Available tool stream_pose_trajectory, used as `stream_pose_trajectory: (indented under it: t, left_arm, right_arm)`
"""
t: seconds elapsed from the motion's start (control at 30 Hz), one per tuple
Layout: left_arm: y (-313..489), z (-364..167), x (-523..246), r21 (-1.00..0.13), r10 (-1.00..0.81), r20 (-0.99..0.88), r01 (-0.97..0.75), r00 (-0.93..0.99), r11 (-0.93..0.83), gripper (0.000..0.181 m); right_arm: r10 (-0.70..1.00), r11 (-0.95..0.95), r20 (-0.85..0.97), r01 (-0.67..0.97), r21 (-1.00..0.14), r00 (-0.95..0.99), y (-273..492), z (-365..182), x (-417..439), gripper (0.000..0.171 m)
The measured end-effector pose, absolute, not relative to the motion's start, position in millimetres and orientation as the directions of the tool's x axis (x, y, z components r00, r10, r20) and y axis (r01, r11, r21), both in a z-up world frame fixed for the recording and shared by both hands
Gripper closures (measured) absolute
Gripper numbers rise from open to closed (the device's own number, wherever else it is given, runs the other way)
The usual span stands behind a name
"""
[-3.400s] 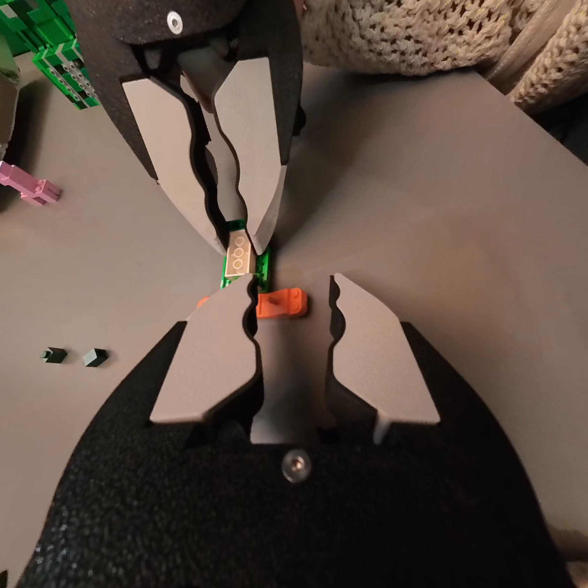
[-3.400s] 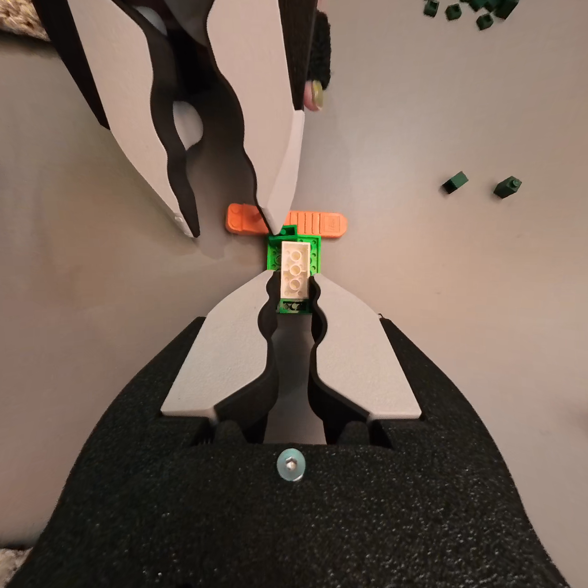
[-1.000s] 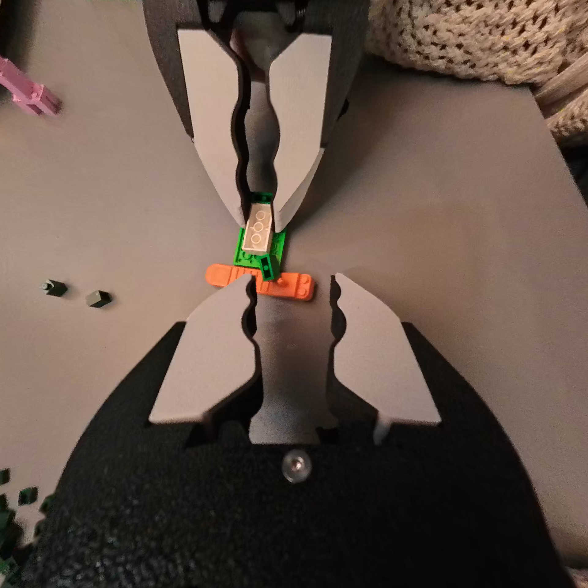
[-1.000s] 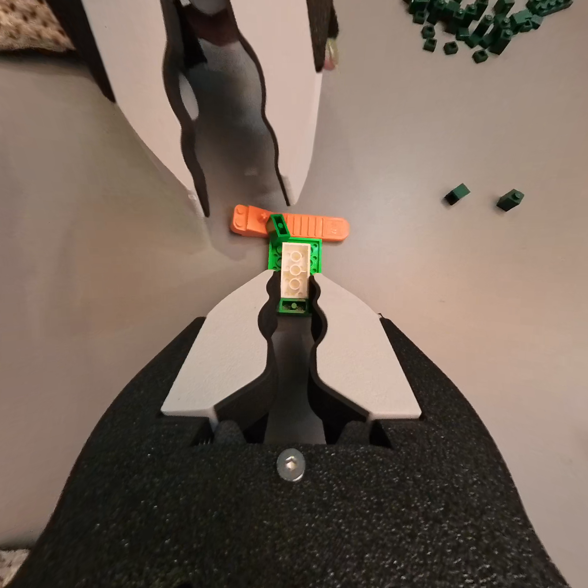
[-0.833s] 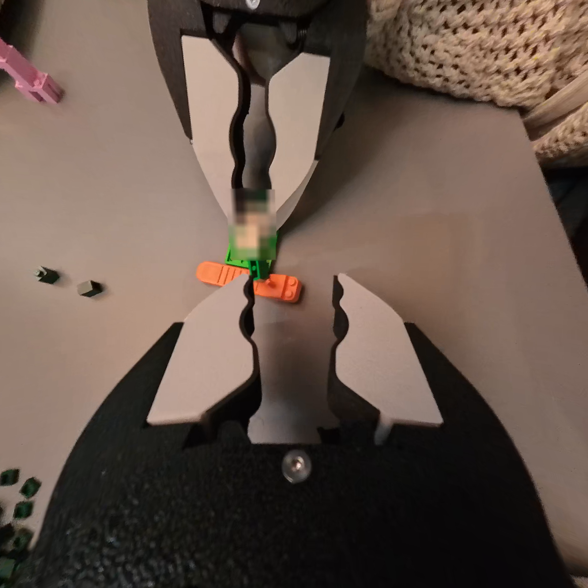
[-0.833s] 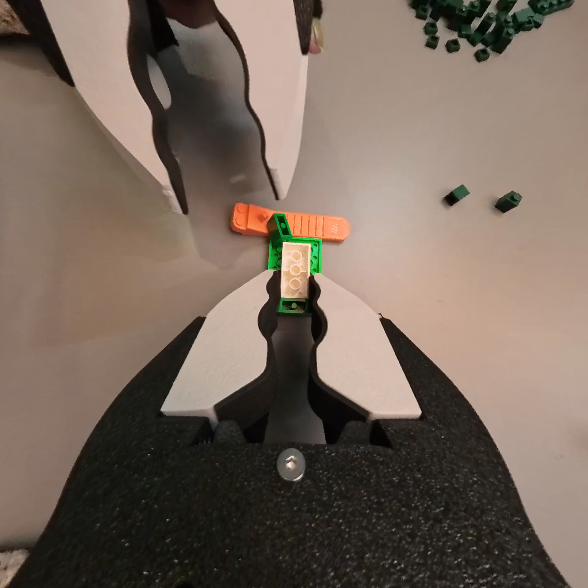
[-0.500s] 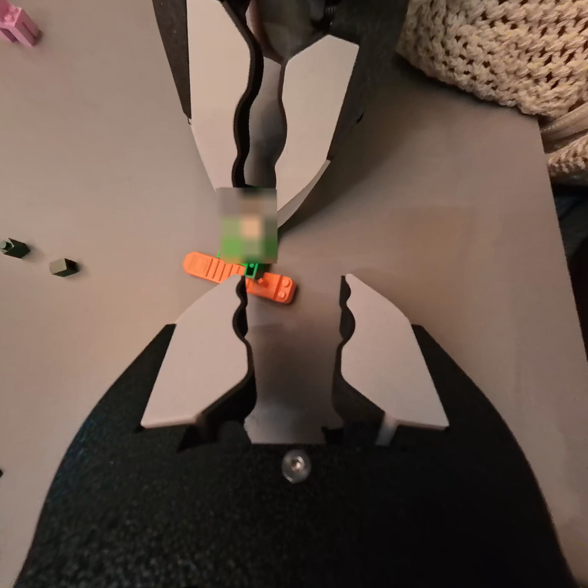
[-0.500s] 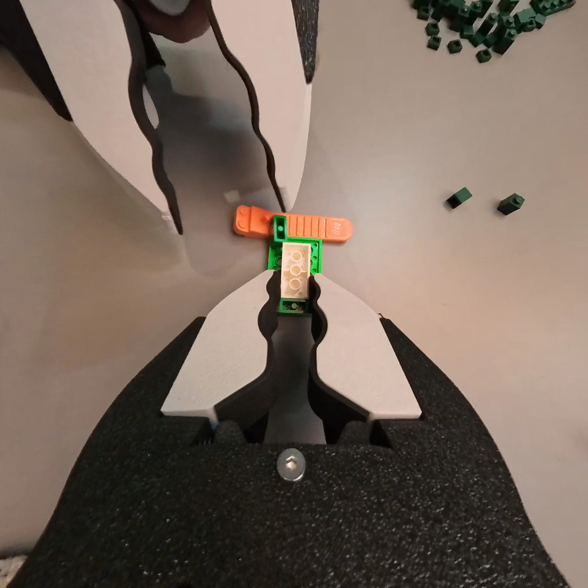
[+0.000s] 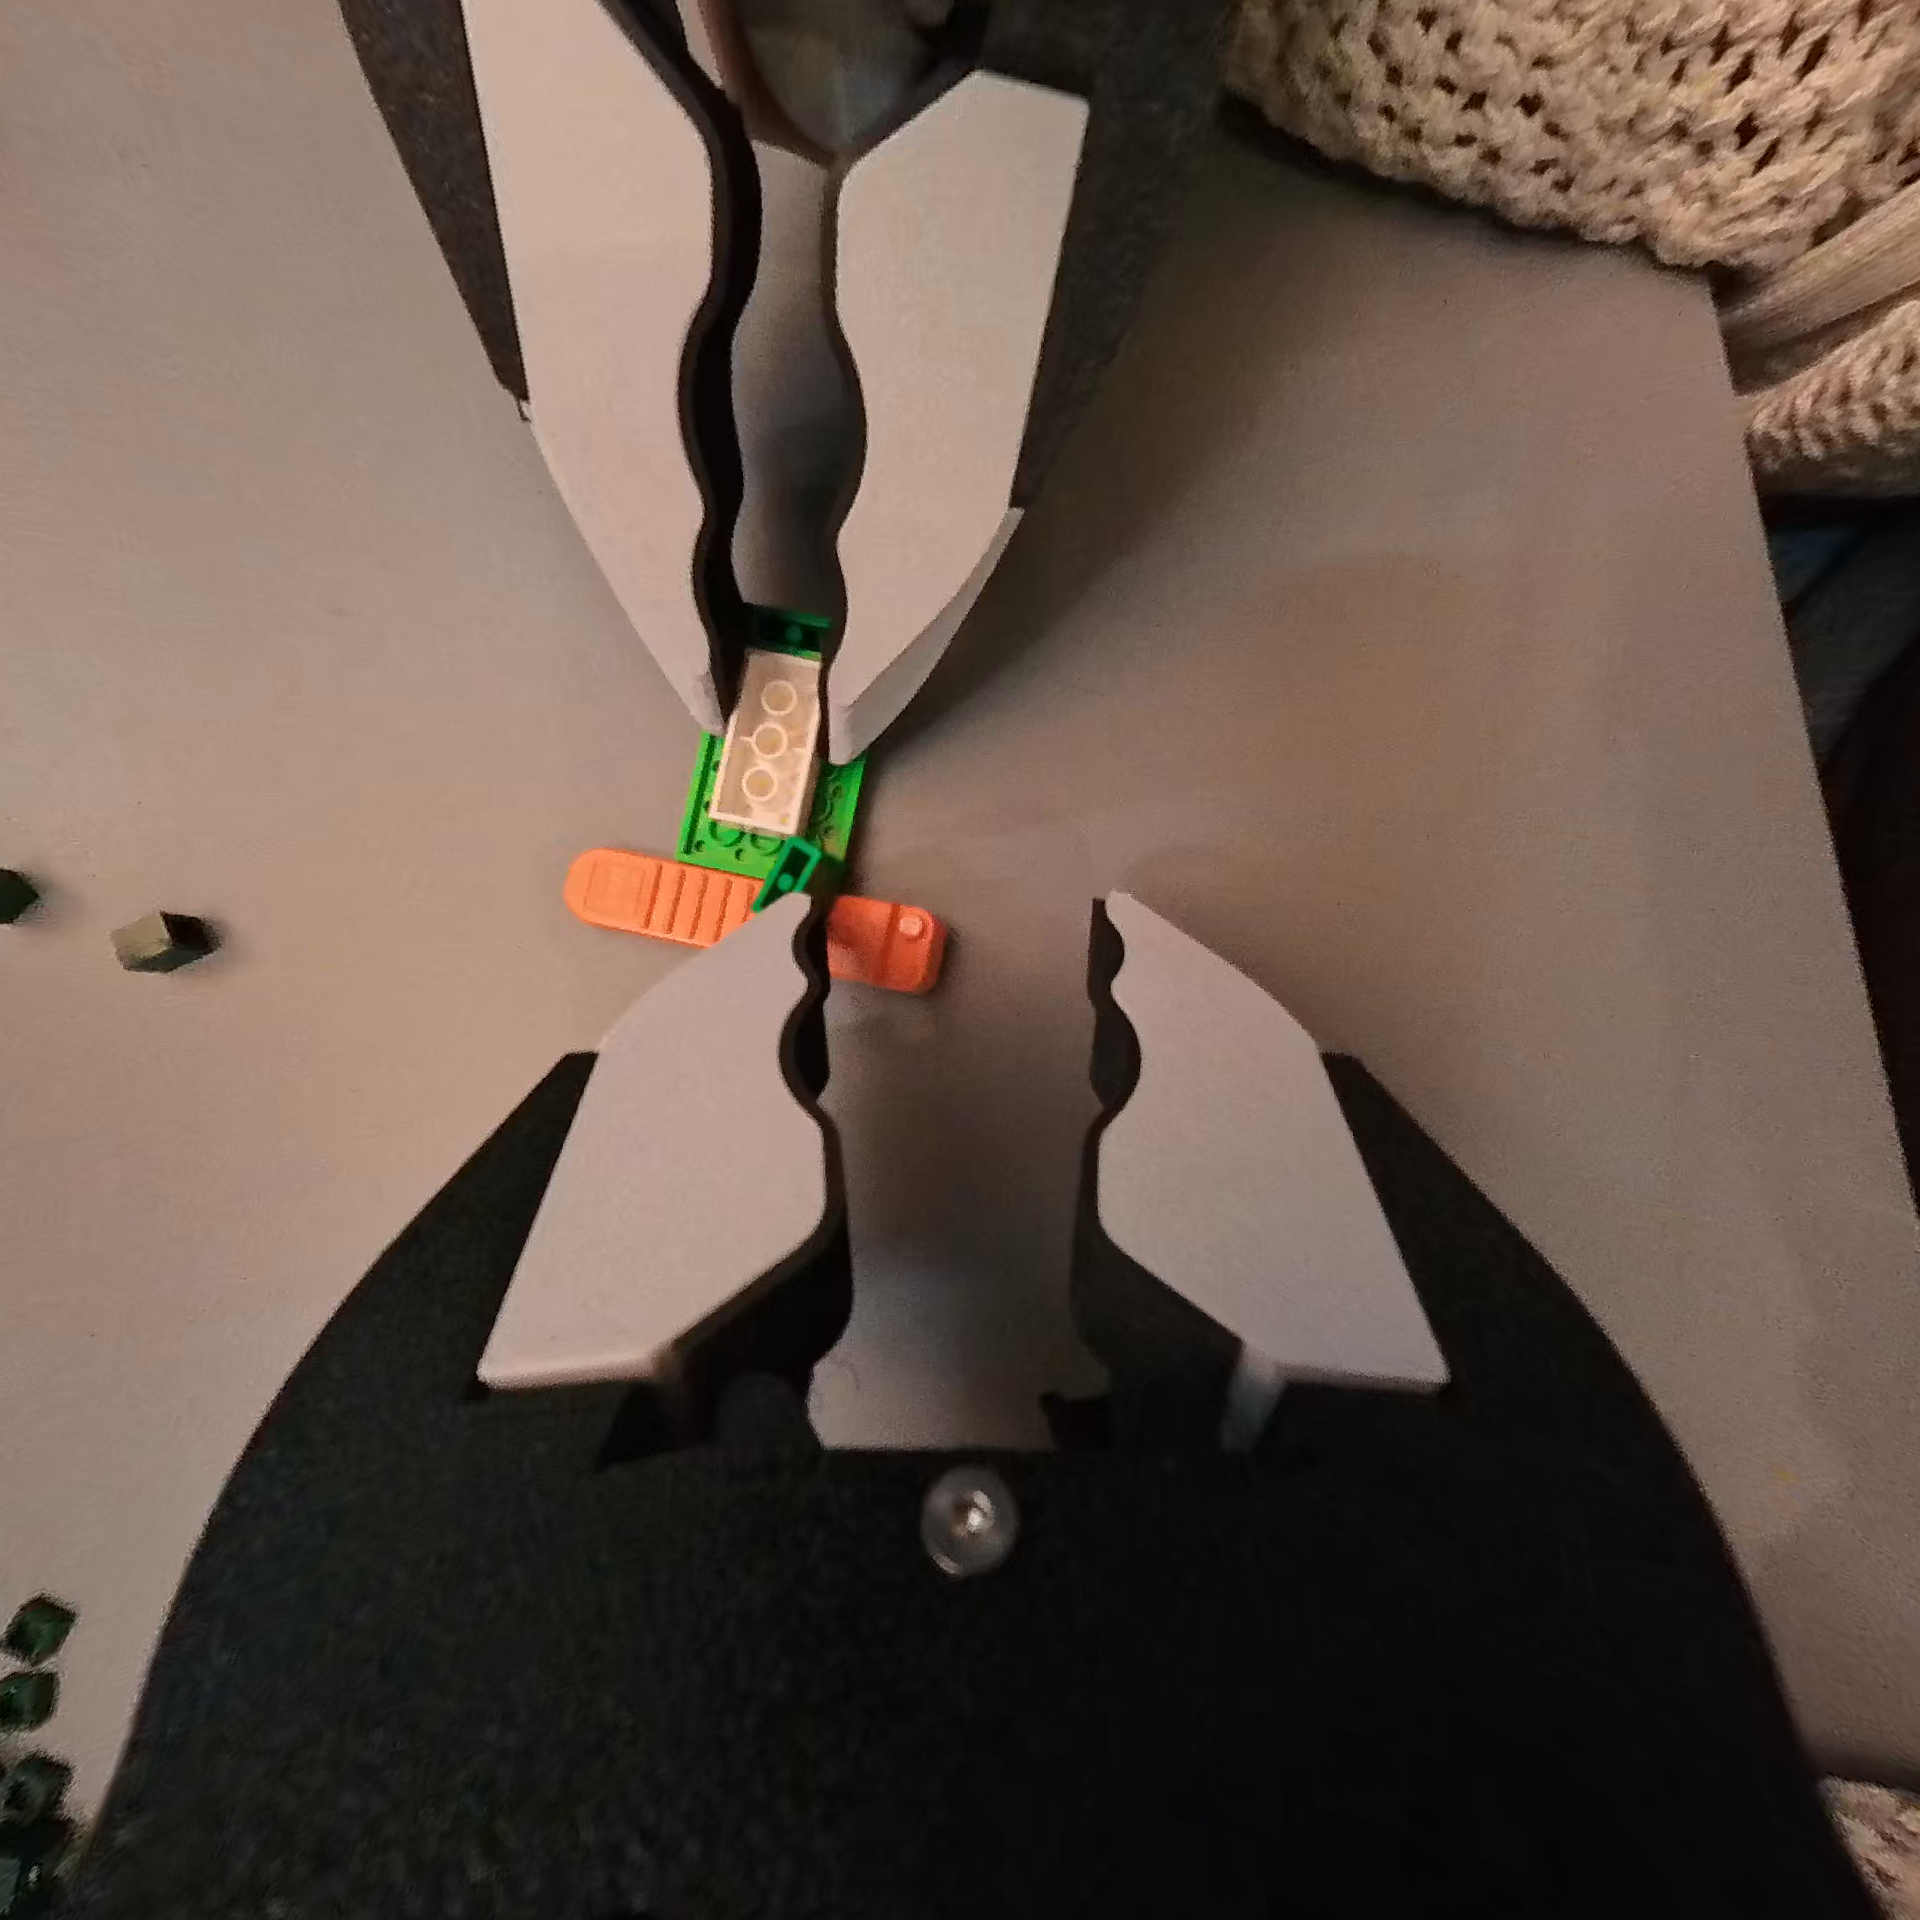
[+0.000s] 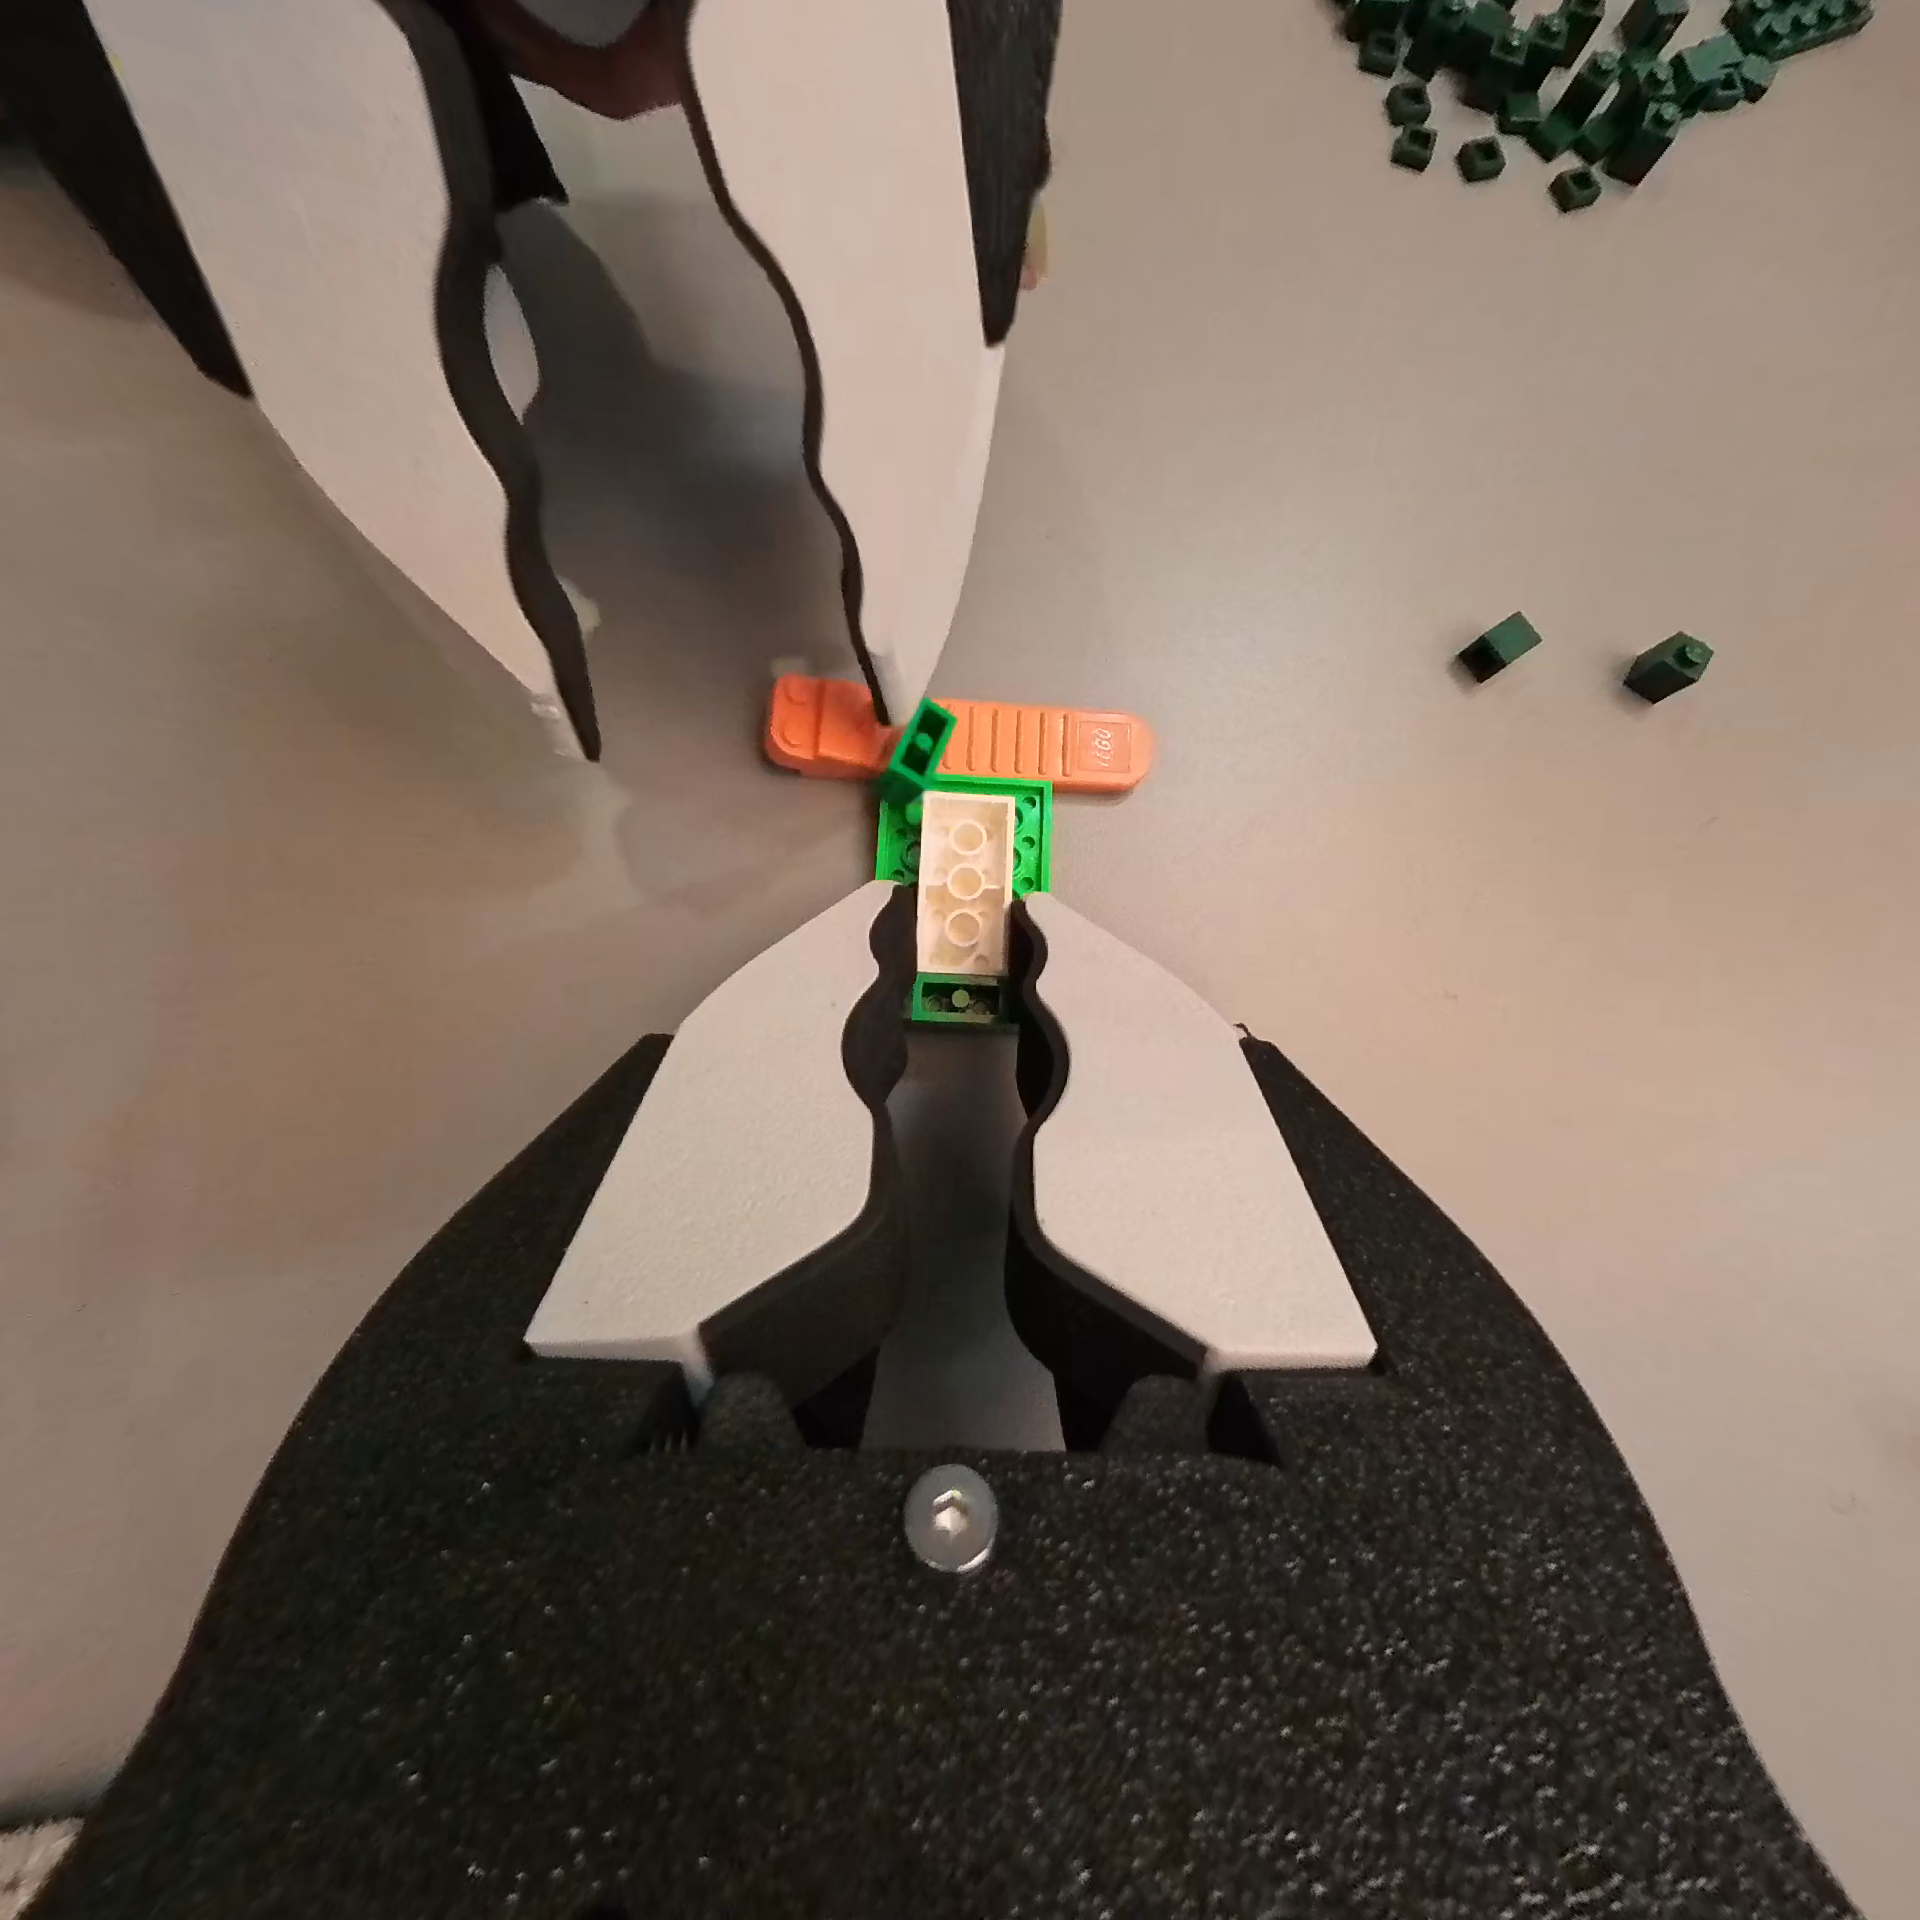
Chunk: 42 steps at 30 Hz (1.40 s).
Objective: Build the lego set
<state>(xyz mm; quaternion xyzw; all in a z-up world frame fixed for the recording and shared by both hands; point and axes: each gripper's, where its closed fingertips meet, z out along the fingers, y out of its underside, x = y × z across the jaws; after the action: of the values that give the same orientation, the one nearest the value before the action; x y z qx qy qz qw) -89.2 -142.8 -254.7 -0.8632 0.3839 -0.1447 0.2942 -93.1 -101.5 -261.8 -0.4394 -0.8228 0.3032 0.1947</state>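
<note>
Clamping the white three-stud brick between its tips, the right gripper holds the small build flat against the grey tabletop, its jaws closed on the brick's long sides. That brick sits on a bright green plate, whose studded edge shows on both sides of it and again behind it, between the jaws. A small bright green brick leans tilted at the plate's far corner, its hollow end up, touching an orange brick separator that lies flat across the far edge of the plate. The left gripper faces the right one from across the build with its jaws spread wide and nothing between them; one of its fingertips overlaps the separator and reaches the tilted brick. Both grippers have smooth pale grey fingers with wavy black inner edges, set in coarse black foam-like bodies. Two dark green single-stud bricks lie well apart from the build, with a loose heap of dark green pieces farther off. A cream knitted fabric lies past the table's edge.
</note>
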Motion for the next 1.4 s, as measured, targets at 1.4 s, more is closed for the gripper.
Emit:
stream_pose_trajectory:
  t: [1.4]
  left_arm:
    - [-111.5, -262.4, -115.7, -0.595, -0.769, 0.070, -0.592, 0.636, -0.543, 0.170]
  right_arm:
    - [0.832, 0.442, 0.067, 0.585, -0.680, -0.551, -101.6, -261.1, -93.2, 0.154]
